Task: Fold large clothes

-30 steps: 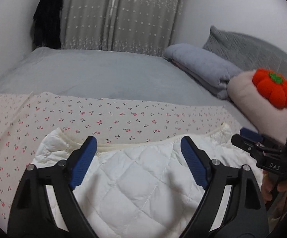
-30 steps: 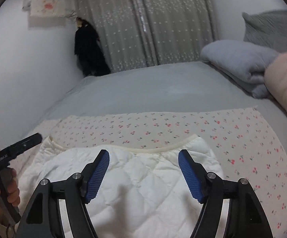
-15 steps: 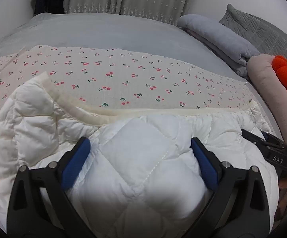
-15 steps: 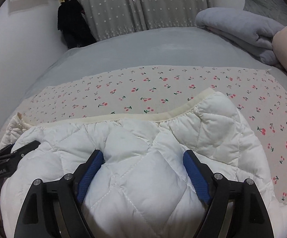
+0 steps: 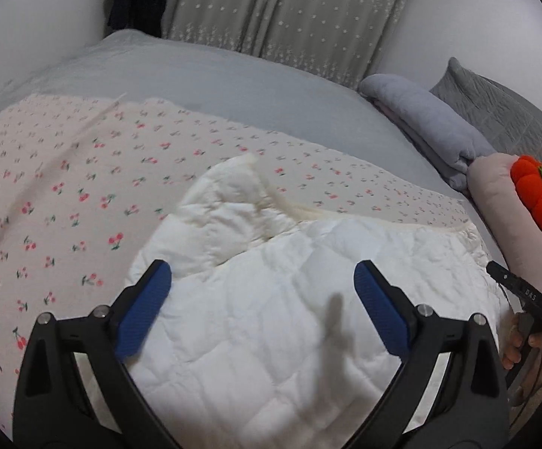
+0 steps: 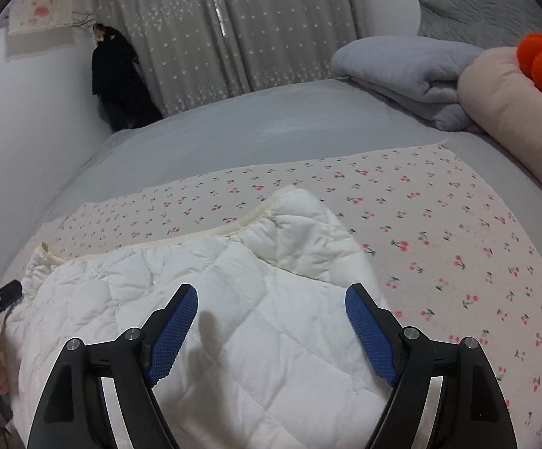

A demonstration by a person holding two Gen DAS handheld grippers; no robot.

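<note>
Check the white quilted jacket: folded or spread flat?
Folded, at least partly. One quilted layer of the jacket lies over another, whose cream-trimmed edge shows beyond it. How many folds: cannot tell.

Half a second ago both cameras sat low and close over the white quilted garment, its padding bulging up between the jaws. Now the left gripper and the right gripper have pulled up and back, and the padding lies flatter beneath them. The jaws of both grippers remain spread, nothing between them. The garment's far hem, which ran as one nearly straight cream band across the cherry-print sheet, now rises into a folded-up corner at the left in the left view and toward the right in the right view. More of the sheet shows on either side.
</note>
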